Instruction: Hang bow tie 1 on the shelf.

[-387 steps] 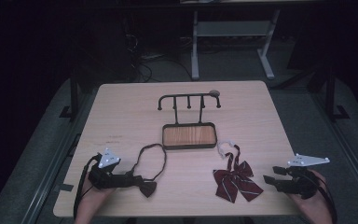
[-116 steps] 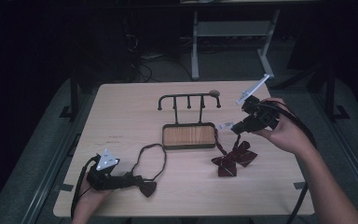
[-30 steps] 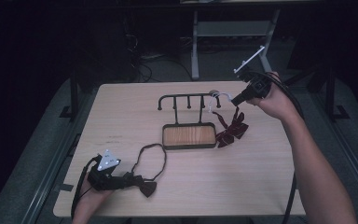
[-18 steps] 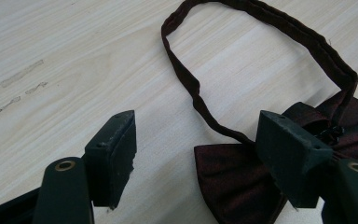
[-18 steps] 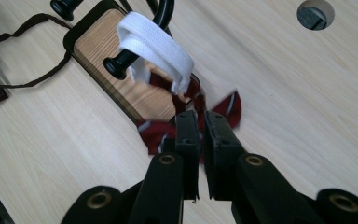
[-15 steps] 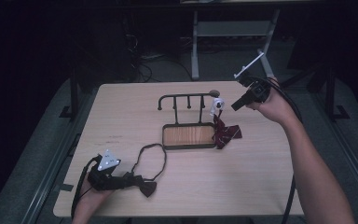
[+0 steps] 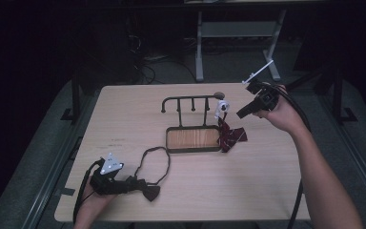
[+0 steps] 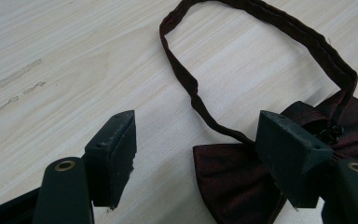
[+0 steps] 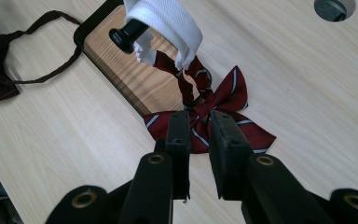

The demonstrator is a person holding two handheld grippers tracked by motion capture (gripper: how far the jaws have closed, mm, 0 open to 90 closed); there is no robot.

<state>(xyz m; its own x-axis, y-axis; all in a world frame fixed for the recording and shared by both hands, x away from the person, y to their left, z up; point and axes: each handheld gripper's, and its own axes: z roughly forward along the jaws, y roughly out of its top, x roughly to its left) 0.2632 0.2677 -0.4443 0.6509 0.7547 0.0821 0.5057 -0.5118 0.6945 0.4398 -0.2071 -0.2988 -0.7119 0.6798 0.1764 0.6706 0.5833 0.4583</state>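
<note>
Striped bow tie [image 9: 214, 109]: dark red with pale stripes, hanging by its white strap [image 9: 168, 21] from the end peg of the black rack [image 7: 190, 100]; its lower wings rest on the table just beside the rack's wooden base [image 7: 193, 138], at that base's right end in the high view.
Right gripper [image 7: 240, 113]: held up beside the rack's right end, aimed at the striped bow tie; in its own view the tie lies just past the jaw tips, nothing between them.
Right gripper's jaws: a narrow gap between them, just been opening, off the tie.
Rack: stands at the middle of the table [image 7: 267, 191], pegs in a row above the base.
Plain bow tie [image 8: 242, 182]: dark maroon, flat on the table well in front of the rack, its strap loop [image 7: 155, 162] spread toward the base.
Left gripper [image 8: 196, 154]: low over the table by the near edge, jaws wide apart, one jaw over the plain bow tie's knot, not clamped on it.
</note>
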